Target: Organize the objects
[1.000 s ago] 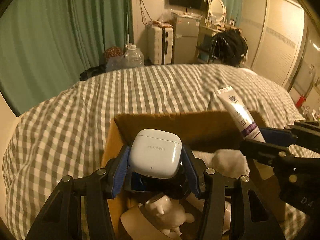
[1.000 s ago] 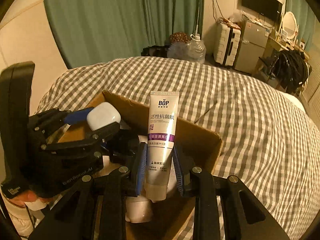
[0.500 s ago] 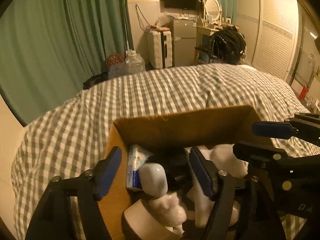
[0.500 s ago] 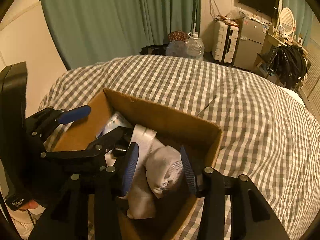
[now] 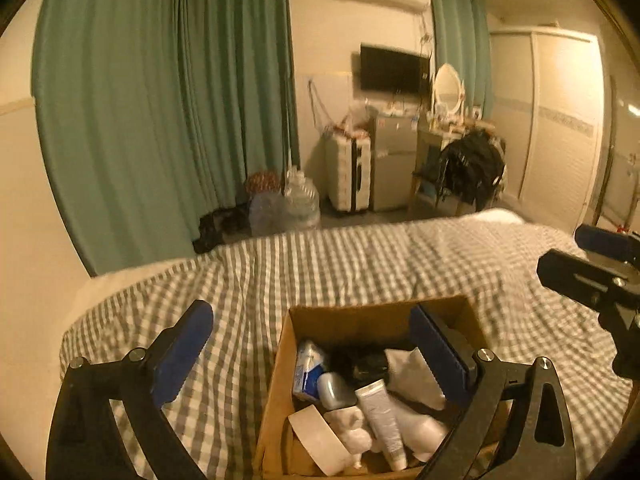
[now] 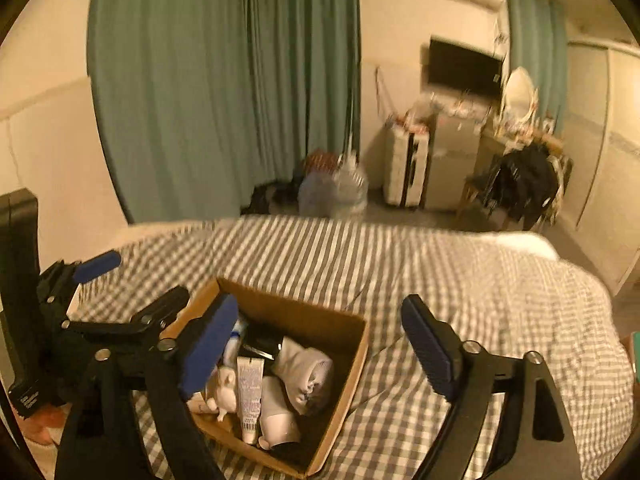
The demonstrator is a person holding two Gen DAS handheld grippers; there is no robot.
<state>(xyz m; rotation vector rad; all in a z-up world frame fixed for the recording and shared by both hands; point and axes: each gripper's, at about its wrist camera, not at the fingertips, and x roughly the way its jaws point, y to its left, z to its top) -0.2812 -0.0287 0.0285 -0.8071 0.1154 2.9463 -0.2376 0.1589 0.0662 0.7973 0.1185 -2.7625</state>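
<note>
Both grippers spread wide, empty: left gripper (image 5: 312,354), right gripper (image 6: 320,344), above cardboard box (image 6: 352,322) on checked bedspread (image 6: 460,280). Judged step: withdrawal; lift straight, avoid box rim. Tube (image 6: 250,392) inside box, middle; long axis front-to-back, cap toward near wall. Earbud case (image 5: 335,390) beside tube.

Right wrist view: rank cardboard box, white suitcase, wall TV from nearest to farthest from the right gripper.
1. Brown cardboard box, just below-left of the right gripper, on the checked bed.
2. White hard-shell suitcase, on the floor past the bed.
3. Black wall-mounted TV, on the far wall above.
</note>
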